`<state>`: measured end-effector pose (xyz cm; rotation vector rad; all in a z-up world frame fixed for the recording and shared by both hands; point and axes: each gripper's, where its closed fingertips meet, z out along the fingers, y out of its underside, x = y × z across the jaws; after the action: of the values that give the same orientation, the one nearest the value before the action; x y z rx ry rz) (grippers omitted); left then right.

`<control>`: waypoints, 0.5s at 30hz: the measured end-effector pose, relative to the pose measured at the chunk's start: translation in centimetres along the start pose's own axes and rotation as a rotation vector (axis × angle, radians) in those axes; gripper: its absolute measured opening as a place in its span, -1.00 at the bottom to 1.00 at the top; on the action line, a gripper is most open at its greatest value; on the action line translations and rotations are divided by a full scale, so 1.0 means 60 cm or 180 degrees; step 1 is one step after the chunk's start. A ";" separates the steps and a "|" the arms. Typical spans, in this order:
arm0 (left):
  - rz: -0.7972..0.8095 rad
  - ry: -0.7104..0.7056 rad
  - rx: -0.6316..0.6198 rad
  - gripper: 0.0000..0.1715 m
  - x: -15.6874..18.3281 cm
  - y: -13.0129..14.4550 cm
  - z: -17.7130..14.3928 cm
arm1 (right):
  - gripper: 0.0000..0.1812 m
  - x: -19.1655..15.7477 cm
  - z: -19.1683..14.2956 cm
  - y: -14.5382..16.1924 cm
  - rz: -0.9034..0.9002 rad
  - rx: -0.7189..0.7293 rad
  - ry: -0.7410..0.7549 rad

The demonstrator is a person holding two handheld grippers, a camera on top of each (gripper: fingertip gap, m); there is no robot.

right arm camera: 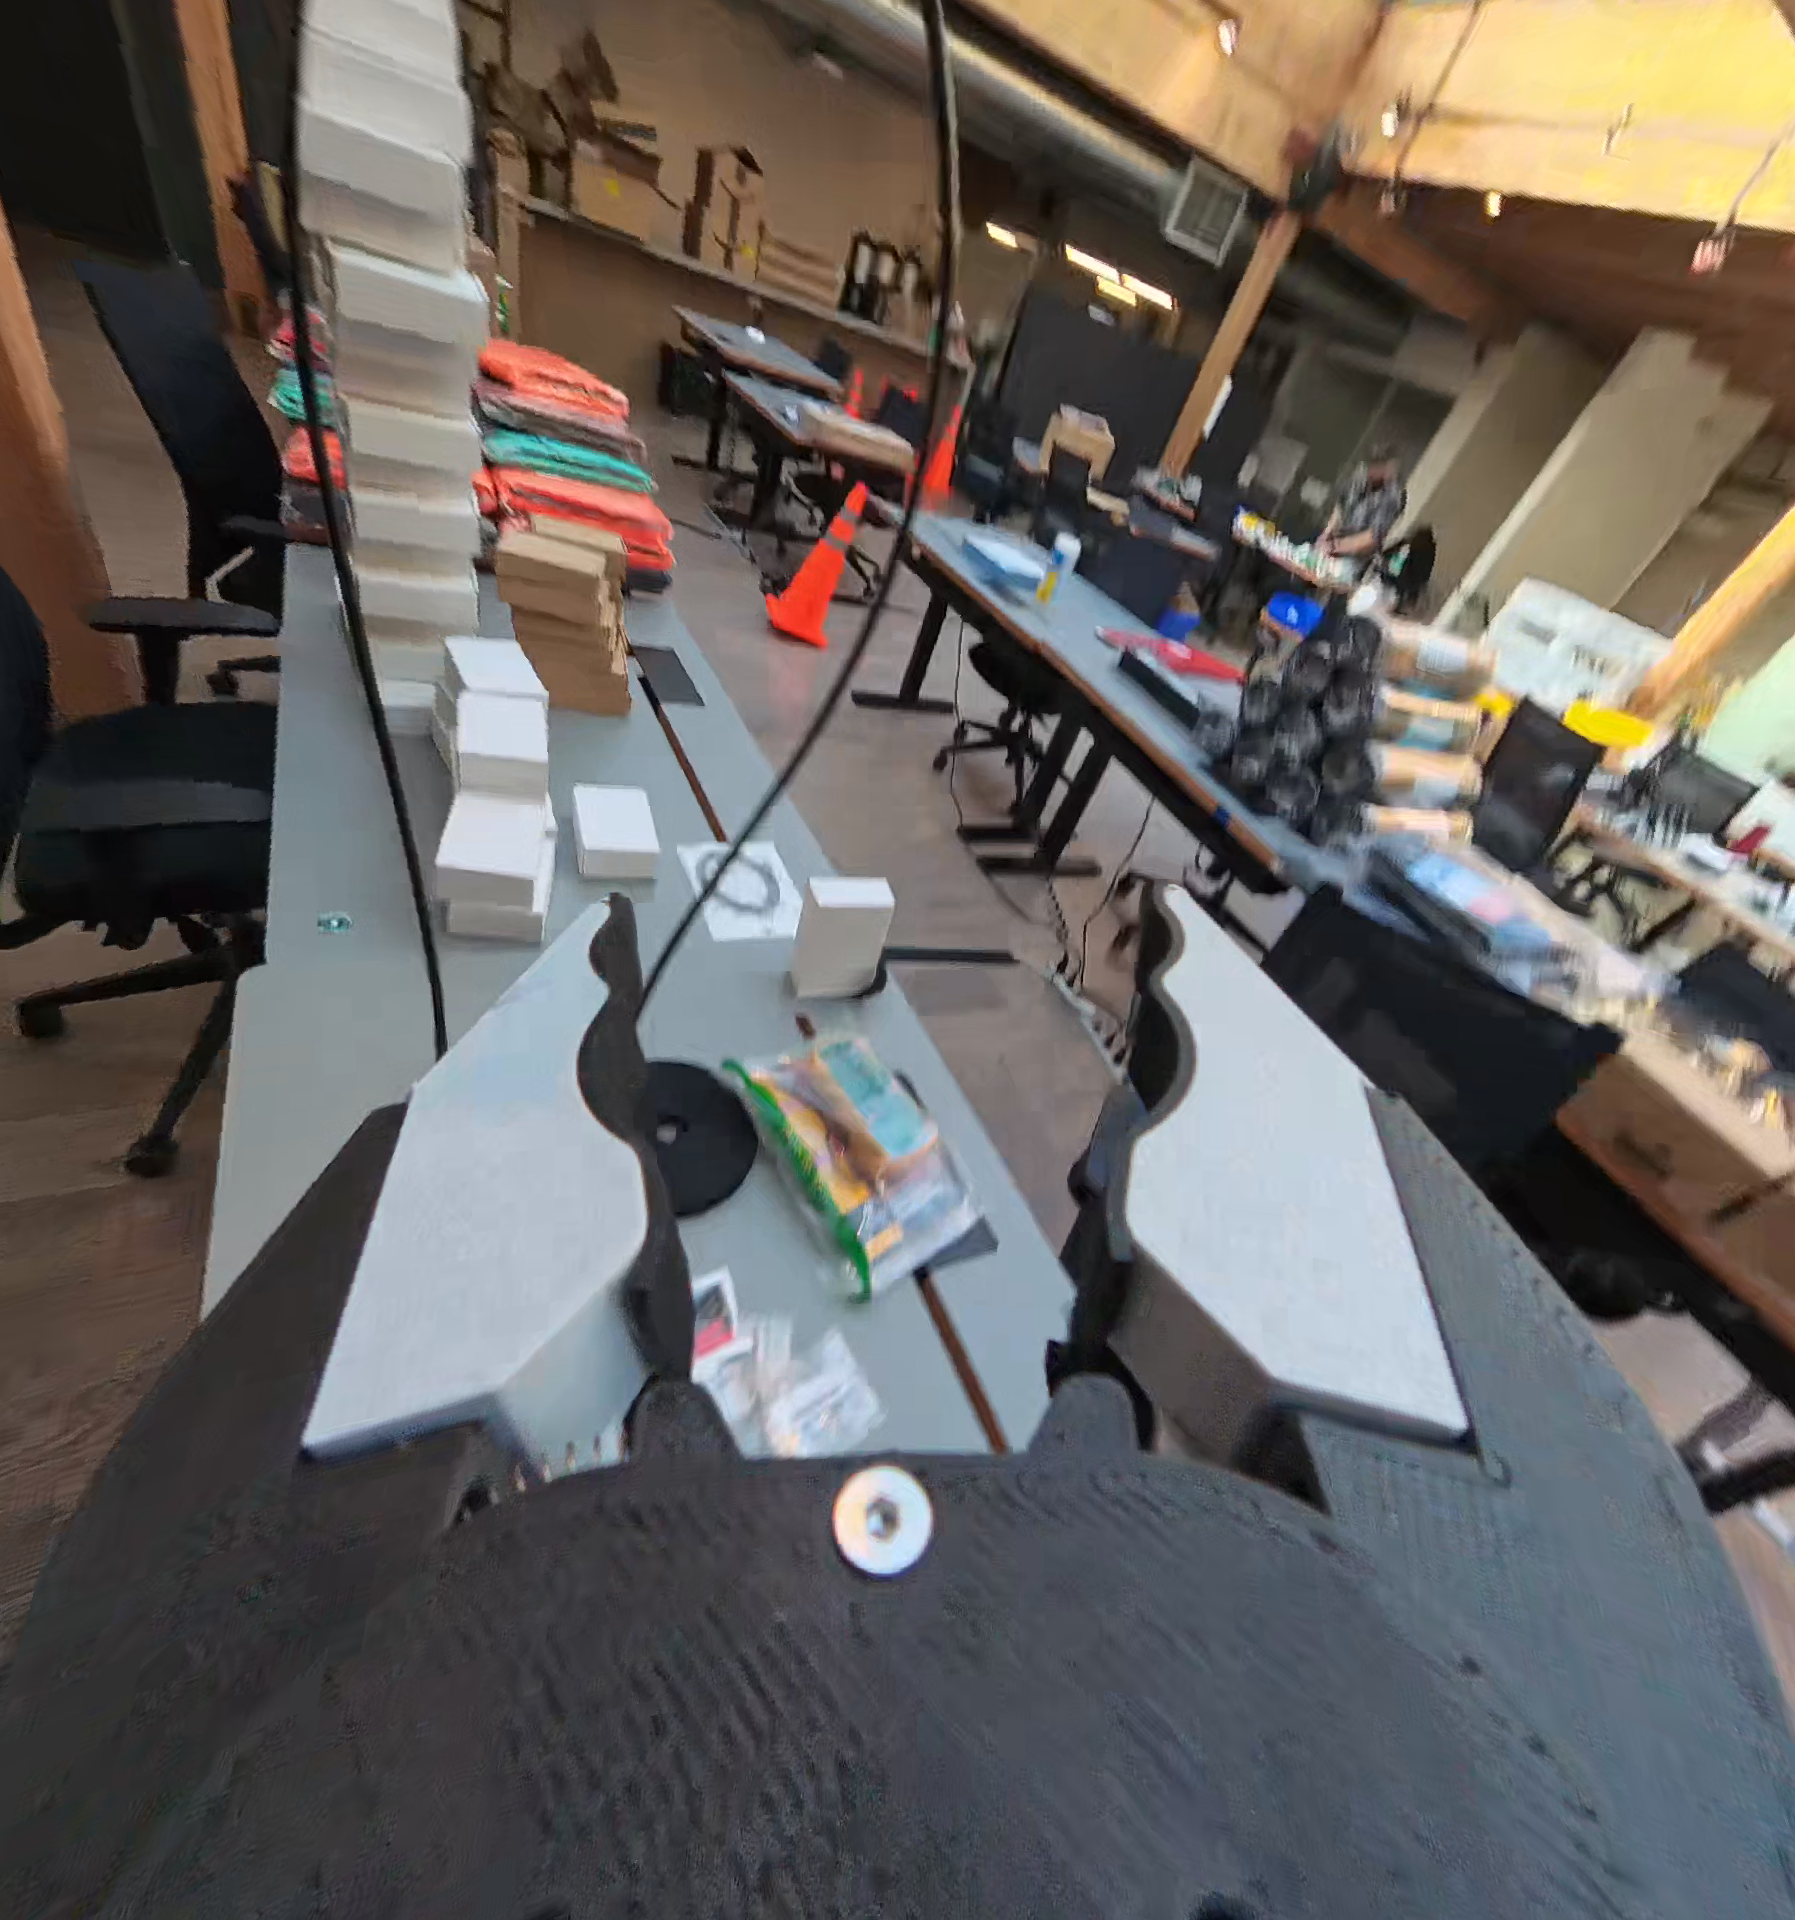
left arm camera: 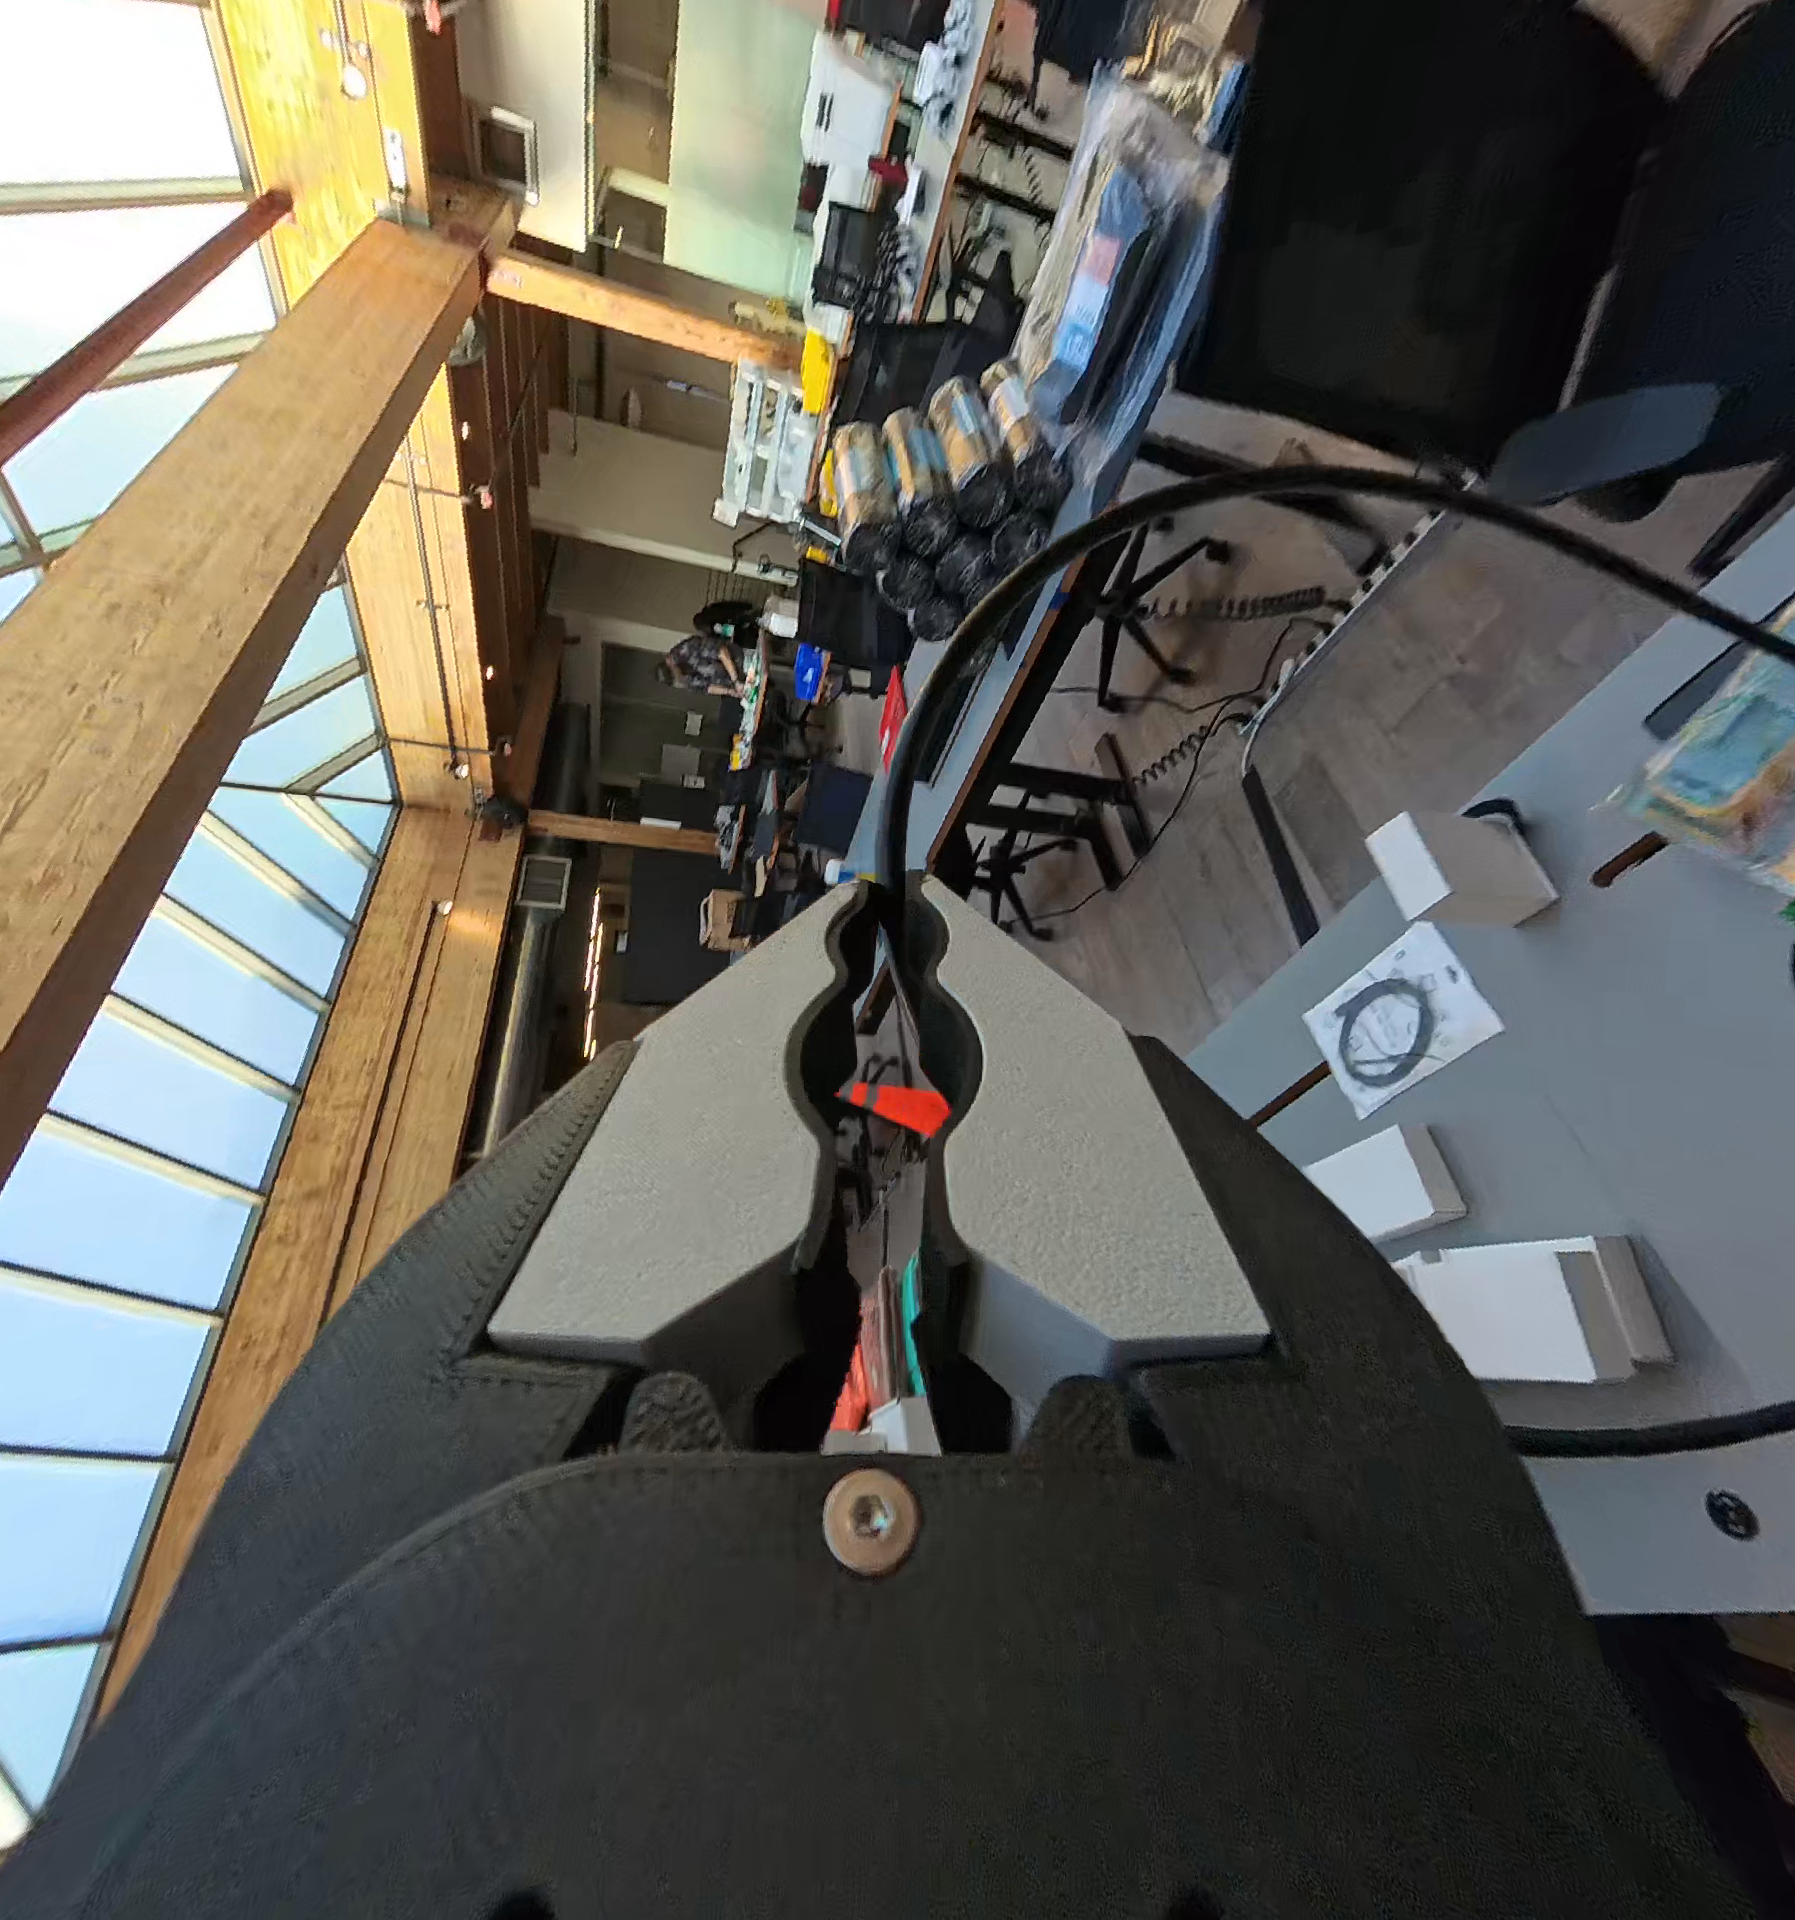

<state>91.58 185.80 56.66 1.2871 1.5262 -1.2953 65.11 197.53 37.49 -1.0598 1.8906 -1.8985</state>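
Black cable [left arm camera: 898, 790] is pinched in the closed left hand-held gripper [left arm camera: 888, 904]; the right hand-held gripper [right arm camera: 877, 935] gapes empty above a snack bag [right arm camera: 851, 1153].

1. The left wrist view is looking forward along its own tool [left arm camera: 888, 904], rolled sideways, so the skylight and wooden beam [left arm camera: 197, 623] are lying at the left and the grey desk [left arm camera: 1641, 1091] at the right, close by.
2. The right wrist view is sitting upright above the same desk [right arm camera: 353, 987], looking down its length past its own tool [right arm camera: 882, 935] toward the far workshop.
3. Both views are sharing the bagged cable sheet [left arm camera: 1402, 1023] [right arm camera: 747, 888], the white boxes [left arm camera: 1459, 868] [right arm camera: 846, 935], the colourful packet [left arm camera: 1766, 758] [right arm camera: 857, 1153], and the hanging black cable [left arm camera: 976, 623] [right arm camera: 820, 675].
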 end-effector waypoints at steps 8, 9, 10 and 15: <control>-0.0236 0.0340 0.0706 -0.98 0.082 -0.129 -0.094 | -0.09 0.004 0.153 -0.271 -0.0970 0.0644 0.0026; -0.0293 0.0372 0.0733 -0.98 0.086 -0.130 -0.102 | -0.12 0.001 0.170 -0.275 -0.1015 0.0546 -0.0019; -0.0347 0.0394 0.0734 -0.98 0.088 -0.128 -0.109 | -0.19 0.000 0.186 -0.276 -0.1095 0.0449 -0.0027; -0.0737 0.0525 0.0579 -0.98 0.084 -0.082 -0.124 | -0.70 -0.012 0.231 -0.273 -0.0925 0.0379 -0.0063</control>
<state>86.13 194.24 54.56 1.3915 1.7467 -1.5362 79.54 189.47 51.19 -1.3703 1.6626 -2.1137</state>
